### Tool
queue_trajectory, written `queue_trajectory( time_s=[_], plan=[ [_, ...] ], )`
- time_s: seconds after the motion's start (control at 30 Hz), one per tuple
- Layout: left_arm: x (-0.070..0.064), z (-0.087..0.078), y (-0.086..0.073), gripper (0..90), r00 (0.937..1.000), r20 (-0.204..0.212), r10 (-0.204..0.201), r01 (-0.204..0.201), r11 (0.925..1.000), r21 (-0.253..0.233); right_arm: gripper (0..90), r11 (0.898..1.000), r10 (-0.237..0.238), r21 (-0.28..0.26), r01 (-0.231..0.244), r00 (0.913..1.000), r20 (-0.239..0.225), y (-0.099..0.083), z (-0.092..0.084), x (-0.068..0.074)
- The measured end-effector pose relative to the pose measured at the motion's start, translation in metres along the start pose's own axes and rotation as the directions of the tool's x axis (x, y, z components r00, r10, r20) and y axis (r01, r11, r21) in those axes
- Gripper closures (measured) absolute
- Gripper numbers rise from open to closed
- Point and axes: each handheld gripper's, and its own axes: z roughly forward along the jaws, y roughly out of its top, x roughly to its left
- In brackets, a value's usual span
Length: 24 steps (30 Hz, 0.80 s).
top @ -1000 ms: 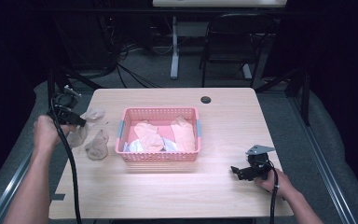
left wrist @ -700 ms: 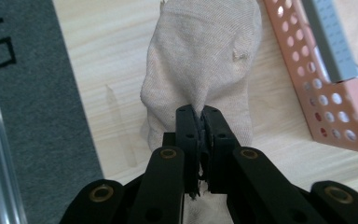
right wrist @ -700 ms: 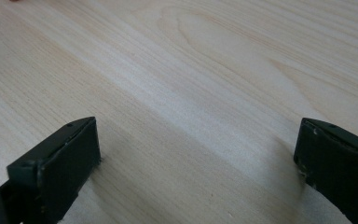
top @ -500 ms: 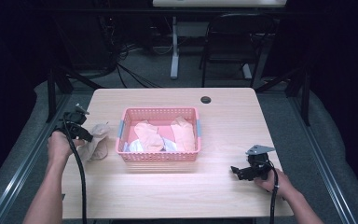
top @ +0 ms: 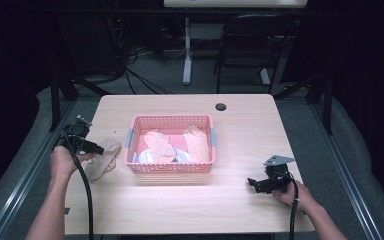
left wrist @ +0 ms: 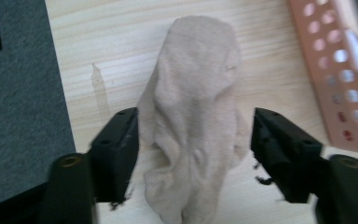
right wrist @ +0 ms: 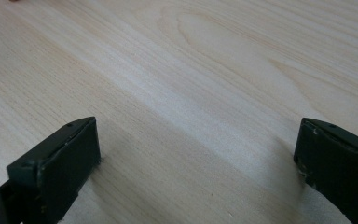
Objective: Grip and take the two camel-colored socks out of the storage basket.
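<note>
Since the earlier frame, left gripper [left wrist: 193, 154] is lowered over the sock [left wrist: 193, 116] beside the basket [top: 170, 145] on the counter [top: 240, 200], jaws spread astride it; right gripper [right wrist: 198, 172] jaws spread, idle; only a loose fold may be pinched

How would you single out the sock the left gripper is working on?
Start at the pink basket mid-table, then look just outside its left wall. The beige sock lies there on bare wood between the open left gripper jaws, unlike the others piled inside the basket.
</note>
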Motion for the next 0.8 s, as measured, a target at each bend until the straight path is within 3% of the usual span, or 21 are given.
queue_trajectory(
  time_s=[0.2,0.37,0.7,0.8],
  plan=[
    [-0.010,-0.019,-0.014,19.6,0.9995,0.013,0.029,-0.028,0.9980,-0.057,0.0,1.000,0.000,0.000,0.000,1.0000,-0.001,0.000,0.000,0.000],
    [-0.019,-0.023,-0.037,15.0,0.9985,0.031,0.045,-0.042,0.9950,-0.091,0.0,1.000,0.000,0.000,0.000,1.0000,-0.001,0.000,0.000,0.000],
    [-0.029,-0.001,-0.090,4.4,0.9966,0.078,0.025,-0.017,0.9946,-0.102,0.0,1.000,-0.001,0.001,0.001,1.0000,-0.001,0.000,0.000,0.000],
    [-0.031,0.009,-0.099,2.0,0.9966,0.079,0.025,-0.019,0.9969,-0.077,0.0,1.000,0.000,0.001,0.000,1.0000,-0.001,0.000,0.000,0.000]
  ],
)
